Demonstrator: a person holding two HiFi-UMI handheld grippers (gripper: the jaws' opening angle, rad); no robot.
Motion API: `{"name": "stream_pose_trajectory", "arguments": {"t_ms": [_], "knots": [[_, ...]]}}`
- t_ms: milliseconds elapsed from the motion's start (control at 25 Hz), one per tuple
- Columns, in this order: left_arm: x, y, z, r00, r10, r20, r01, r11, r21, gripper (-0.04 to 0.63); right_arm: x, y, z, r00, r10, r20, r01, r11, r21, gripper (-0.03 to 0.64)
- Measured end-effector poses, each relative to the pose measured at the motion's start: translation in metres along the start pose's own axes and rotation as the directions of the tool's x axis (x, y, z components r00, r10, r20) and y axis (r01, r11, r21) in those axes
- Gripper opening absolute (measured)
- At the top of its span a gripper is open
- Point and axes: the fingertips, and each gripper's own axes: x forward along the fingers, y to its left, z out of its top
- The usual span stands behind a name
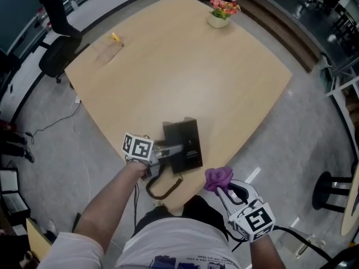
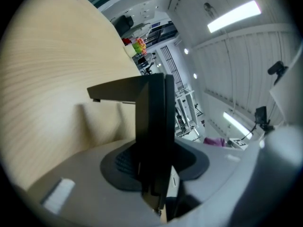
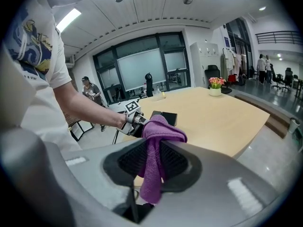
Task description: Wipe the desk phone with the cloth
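Now, desk phone: it sits at the near corner of the table, with its left edge between the jaws of your left gripper. That gripper is clamped on the edge. In the left gripper view the black body fills the gap between the pads.

Judgement on handling: rigid plastic shell, smooth, probably light enough to skate on the laminate under a sideways wipe. Bracing it at the side edge looks sound, so press down rather than across.

Cloth: purple, soft and limp. It is pinched in the closed jaws of your right gripper, with a bunched wad standing beyond the tips and a tail hanging below them. The wad is the working face. Being so loose, it may drag out of the pinch if it snags.

Position: the right gripper hangs off the table, short of the near edge. The phone lies ahead of it and to its left, apart from the cloth.

Edges: the table corner lies just behind the left gripper, and the phone's right side is near the slanting edge. A dark cord loops over the edge just beneath the left gripper, so keep the cloth off it.

Room: ahead of both grippers, past the phone, is bare wood. The flower pot and a small yellow item are well apart at the far side.
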Motion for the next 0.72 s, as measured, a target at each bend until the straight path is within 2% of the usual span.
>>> {"name": "stream_pose_trajectory", "arguments": {"t_ms": [200,560,720], "knots": [[-0.004,-0.019,0.000,1.000,-0.006,0.029,0.006,1.000,0.023,0.183,0.009,-0.004,0.019,0.999,0.021,0.040,-0.020,0.999,-0.034,0.087],[-0.009,-0.065,-0.015,1.000,-0.020,0.003,0.019,0.999,0.051,0.183,0.032,-0.009,0.088,0.984,0.077,0.163,-0.056,0.990,-0.130,0.087],[-0.012,-0.074,-0.023,1.000,-0.029,-0.001,0.029,0.998,0.057,0.183,0.049,-0.004,0.110,0.975,0.115,0.188,-0.080,0.980,-0.183,0.087]]}}
